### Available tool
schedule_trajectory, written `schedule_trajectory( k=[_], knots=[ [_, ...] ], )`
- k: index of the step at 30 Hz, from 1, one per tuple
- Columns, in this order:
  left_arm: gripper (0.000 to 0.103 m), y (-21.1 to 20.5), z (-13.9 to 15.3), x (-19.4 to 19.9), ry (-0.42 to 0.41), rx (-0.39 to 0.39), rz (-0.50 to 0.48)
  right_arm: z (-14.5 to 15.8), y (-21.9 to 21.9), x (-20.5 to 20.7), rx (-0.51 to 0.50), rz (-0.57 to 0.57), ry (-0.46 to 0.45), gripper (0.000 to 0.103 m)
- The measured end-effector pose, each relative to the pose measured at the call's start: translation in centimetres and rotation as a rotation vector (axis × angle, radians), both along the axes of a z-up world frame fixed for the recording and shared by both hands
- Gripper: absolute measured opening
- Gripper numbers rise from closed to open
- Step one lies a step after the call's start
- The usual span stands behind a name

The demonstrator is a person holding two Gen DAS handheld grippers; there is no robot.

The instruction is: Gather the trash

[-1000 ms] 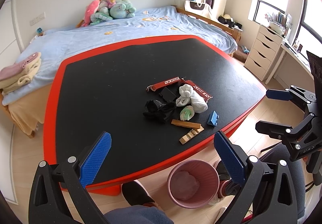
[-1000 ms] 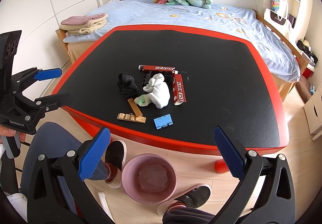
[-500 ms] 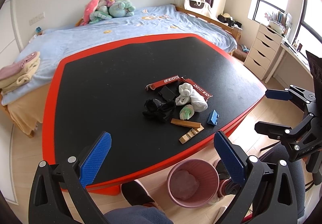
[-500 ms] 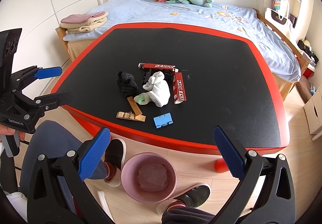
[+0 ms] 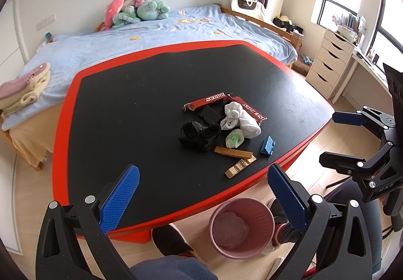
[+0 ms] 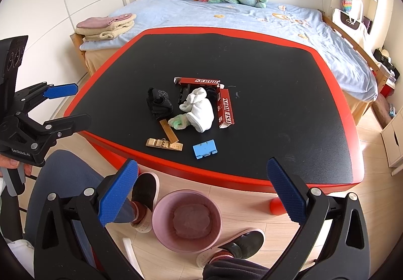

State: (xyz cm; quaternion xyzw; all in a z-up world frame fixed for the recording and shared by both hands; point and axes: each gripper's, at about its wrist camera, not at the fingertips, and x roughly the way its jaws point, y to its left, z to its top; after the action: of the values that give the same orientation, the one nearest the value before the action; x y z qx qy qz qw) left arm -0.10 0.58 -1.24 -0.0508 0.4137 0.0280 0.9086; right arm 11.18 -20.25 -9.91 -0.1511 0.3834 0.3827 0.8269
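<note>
Both claws, left gripper (image 5: pixel 201 194) and right gripper (image 6: pixel 201 191), stay spread and empty, barely shifted; trash pile (image 6: pixel 191 111) untouched, pink bin (image 6: pixel 186 219) waiting: collection unstarted

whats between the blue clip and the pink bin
In the right wrist view, only bare black table top and the table's red rim lie between the blue clip and the pink bin, which stands on the floor below.

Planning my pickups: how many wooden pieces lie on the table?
2: a wooden strip beside the green-white wad, and a wooden block nearer the table edge, touching it.
</note>
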Motion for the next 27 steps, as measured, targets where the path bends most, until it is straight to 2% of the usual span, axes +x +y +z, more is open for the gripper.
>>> schedule_trajectory(
  k=[12, 21, 27],
  knots=[
    [0.098, 0.3, -0.5, 1.1, 0.019, -0.007, -0.025, -0.8, 0.7, 0.9, -0.029, 0.025, 0.006, 0.100],
    [0.098, 1.2, -1.8, 3.9, 0.068, -0.008, -0.065, -2.6, 2.0, 2.9, -0.069, 0.053, 0.045, 0.100],
    [0.098, 2.2, -3.8, 6.3, 0.118, -0.017, -0.091, -4.3, 3.2, 4.2, -0.117, 0.088, 0.045, 0.100]
  ],
)
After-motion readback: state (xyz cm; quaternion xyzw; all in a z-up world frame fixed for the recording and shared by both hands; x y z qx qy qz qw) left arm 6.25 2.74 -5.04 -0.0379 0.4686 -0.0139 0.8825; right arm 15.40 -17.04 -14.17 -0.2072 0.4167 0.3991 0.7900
